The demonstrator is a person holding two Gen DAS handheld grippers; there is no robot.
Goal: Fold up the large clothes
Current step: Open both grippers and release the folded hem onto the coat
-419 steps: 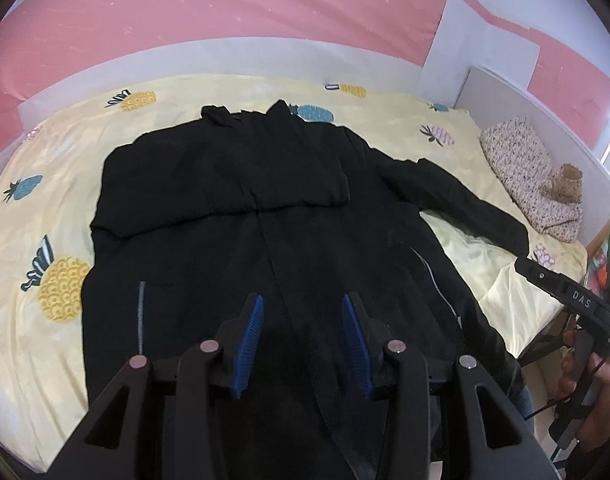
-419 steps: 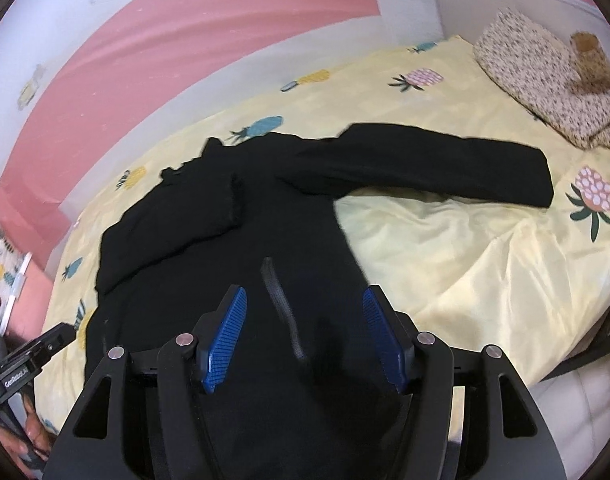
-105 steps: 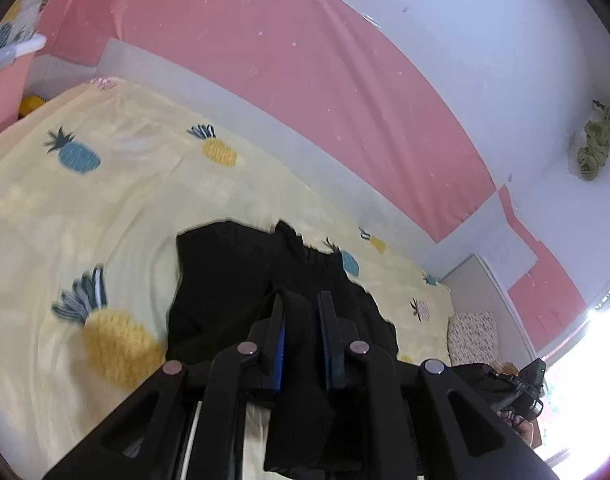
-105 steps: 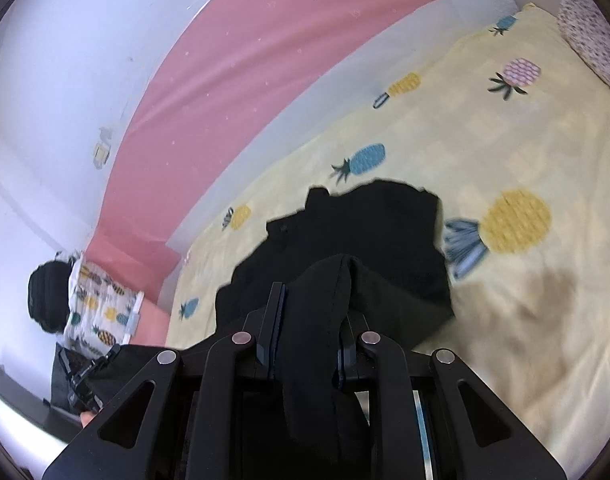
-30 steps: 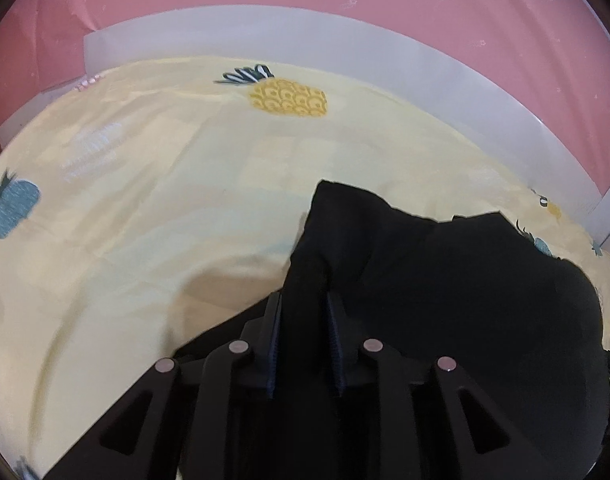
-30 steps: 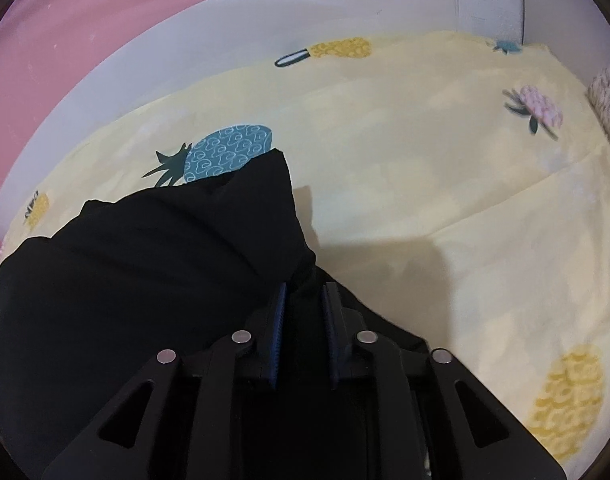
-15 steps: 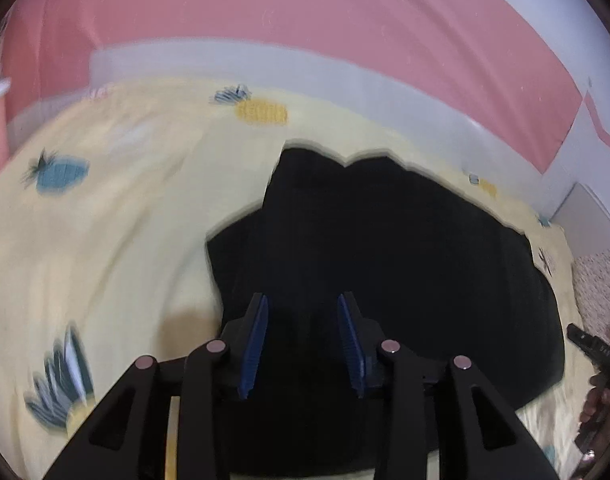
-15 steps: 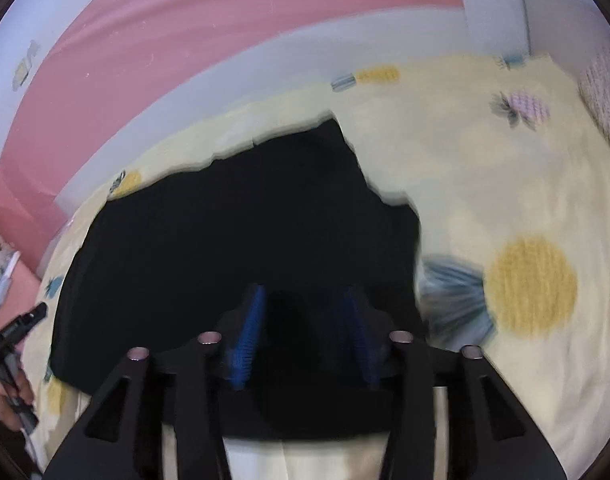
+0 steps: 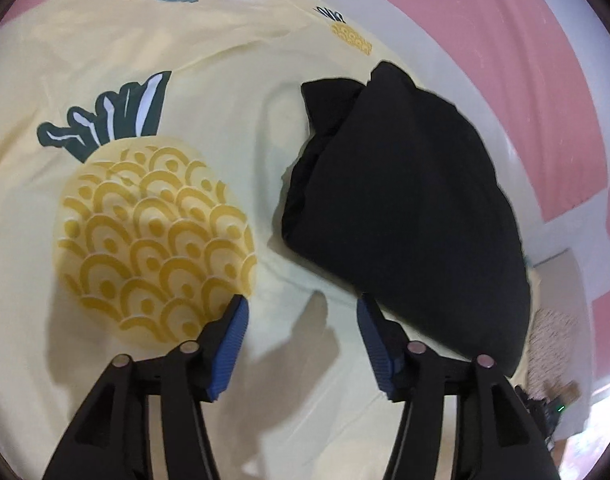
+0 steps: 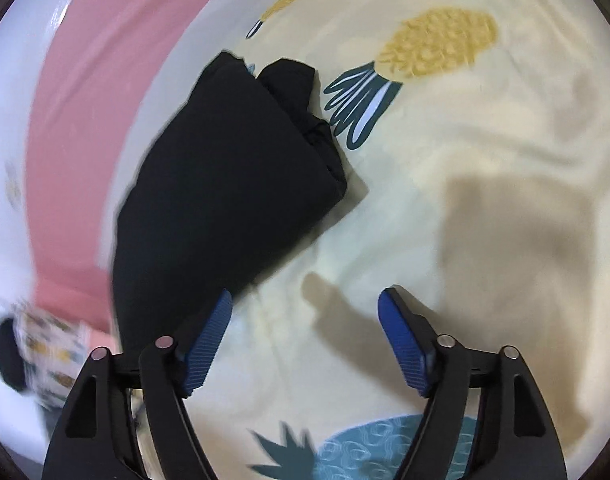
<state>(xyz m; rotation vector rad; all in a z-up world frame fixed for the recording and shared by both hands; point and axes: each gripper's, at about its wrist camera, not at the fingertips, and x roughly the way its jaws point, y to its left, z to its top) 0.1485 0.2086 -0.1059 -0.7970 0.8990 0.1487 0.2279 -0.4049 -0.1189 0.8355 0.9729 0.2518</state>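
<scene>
Lying folded, garment clear of opening tongs.

Both wrist views look steeply down, sharing the black garment.

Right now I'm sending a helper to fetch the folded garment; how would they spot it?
Look at the bed with the yellow pineapple-print sheet. Near its far edge, by the pink wall, lies the folded black garment: the only plain dark bundle on the sheet, beside a big yellow pineapple print.
</scene>
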